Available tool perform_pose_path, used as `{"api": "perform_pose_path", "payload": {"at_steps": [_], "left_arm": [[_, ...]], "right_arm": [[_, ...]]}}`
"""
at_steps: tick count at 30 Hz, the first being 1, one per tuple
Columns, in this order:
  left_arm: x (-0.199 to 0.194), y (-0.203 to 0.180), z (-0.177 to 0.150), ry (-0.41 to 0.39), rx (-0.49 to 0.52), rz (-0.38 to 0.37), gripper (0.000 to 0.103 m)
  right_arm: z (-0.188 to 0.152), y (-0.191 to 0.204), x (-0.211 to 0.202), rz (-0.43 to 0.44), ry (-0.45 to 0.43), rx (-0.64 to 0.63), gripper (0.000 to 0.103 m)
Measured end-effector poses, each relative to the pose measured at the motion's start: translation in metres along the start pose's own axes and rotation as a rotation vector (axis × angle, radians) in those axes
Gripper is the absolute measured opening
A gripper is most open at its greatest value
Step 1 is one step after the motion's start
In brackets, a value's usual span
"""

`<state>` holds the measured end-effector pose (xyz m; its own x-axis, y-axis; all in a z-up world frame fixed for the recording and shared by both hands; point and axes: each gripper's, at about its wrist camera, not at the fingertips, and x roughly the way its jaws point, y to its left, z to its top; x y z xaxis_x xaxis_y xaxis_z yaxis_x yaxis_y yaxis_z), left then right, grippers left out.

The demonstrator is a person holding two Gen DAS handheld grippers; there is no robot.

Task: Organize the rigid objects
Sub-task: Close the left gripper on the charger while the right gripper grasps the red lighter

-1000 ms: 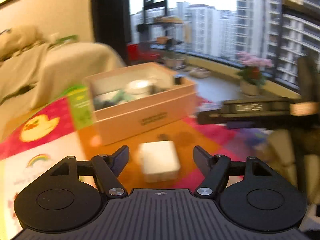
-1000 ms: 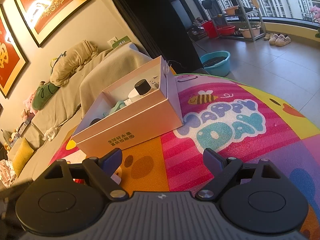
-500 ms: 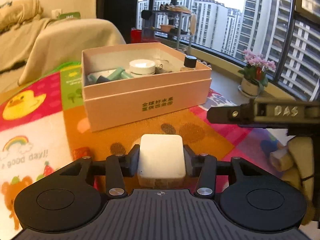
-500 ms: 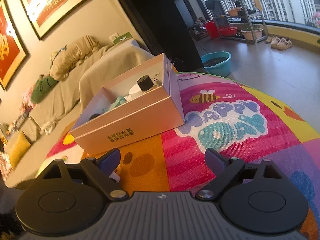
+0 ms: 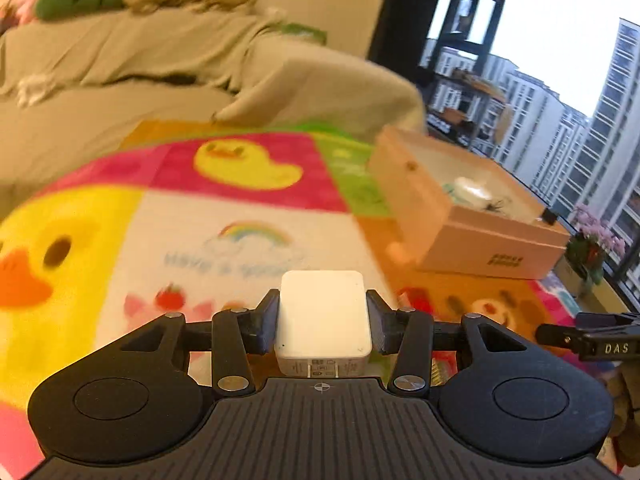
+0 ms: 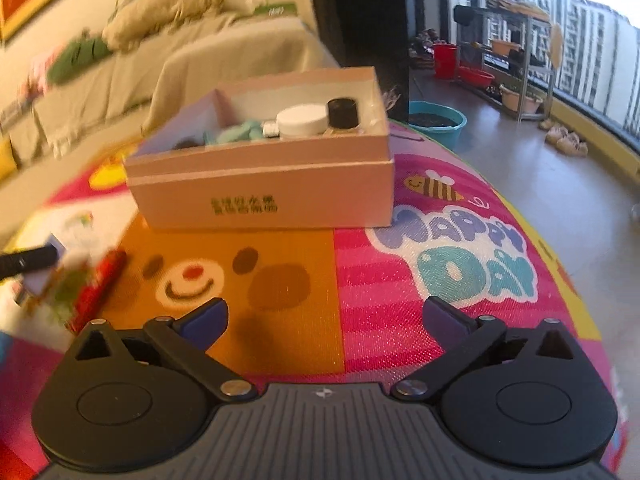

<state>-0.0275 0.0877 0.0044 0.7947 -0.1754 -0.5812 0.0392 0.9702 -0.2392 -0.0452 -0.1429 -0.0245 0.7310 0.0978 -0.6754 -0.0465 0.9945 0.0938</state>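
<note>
My left gripper (image 5: 322,322) is shut on a white charger block (image 5: 323,316) and holds it above the colourful play mat (image 5: 200,232). The pink cardboard box (image 5: 472,236) lies to the right of it; in the right wrist view the box (image 6: 264,196) sits straight ahead and holds a white-lidded jar (image 6: 302,120), a black-capped bottle (image 6: 343,114) and teal items (image 6: 240,134). My right gripper (image 6: 326,318) is open and empty above the mat (image 6: 400,288). A red packet (image 6: 100,284) lies on the mat at the left.
A sofa under a beige cover (image 5: 140,92) runs along the mat's far side. A teal basin (image 6: 438,122), a shelf rack (image 6: 516,64) and shoes (image 6: 566,140) stand on the bare floor by the windows. A potted plant (image 5: 592,248) is right of the box.
My left gripper closed on the white charger block, lifted it and swung left, so the box now lies to its right. My right gripper moved and now faces the box; it stays open.
</note>
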Motion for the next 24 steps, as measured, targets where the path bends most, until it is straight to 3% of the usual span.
{"api": "perform_pose_path", "payload": {"at_steps": [2,5,11,14,15,18,19,22,24], "left_arm": [[0.000,0.003,-0.004,-0.011,-0.005,-0.008,0.050],[0.001,0.002,-0.006,-0.019,0.009,-0.004,0.051],[0.002,0.011,-0.009,-0.026,-0.047,-0.044,0.051],[0.001,0.016,-0.010,-0.031,-0.084,-0.066,0.051],[0.002,0.017,-0.009,-0.031,-0.088,-0.069,0.051],[0.002,0.015,-0.010,-0.032,-0.085,-0.067,0.051],[0.002,0.015,-0.010,-0.032,-0.085,-0.067,0.051],[0.002,0.015,-0.010,-0.032,-0.086,-0.068,0.051],[0.002,0.016,-0.010,-0.033,-0.091,-0.070,0.051]], "right_arm": [[0.001,0.009,0.002,-0.030,0.018,-0.063,0.103],[0.004,0.023,0.001,0.071,0.041,-0.147,0.102],[0.009,0.085,-0.010,0.286,-0.012,-0.225,0.095],[0.014,0.114,-0.003,0.341,-0.002,-0.264,0.076],[0.015,0.122,0.002,0.350,0.017,-0.290,0.066],[0.007,0.133,0.001,0.332,0.017,-0.368,0.051],[0.004,0.133,-0.002,0.319,0.014,-0.394,0.041],[0.001,0.112,-0.011,0.268,0.002,-0.407,0.039],[-0.001,0.089,-0.013,0.171,-0.030,-0.415,0.039]]}}
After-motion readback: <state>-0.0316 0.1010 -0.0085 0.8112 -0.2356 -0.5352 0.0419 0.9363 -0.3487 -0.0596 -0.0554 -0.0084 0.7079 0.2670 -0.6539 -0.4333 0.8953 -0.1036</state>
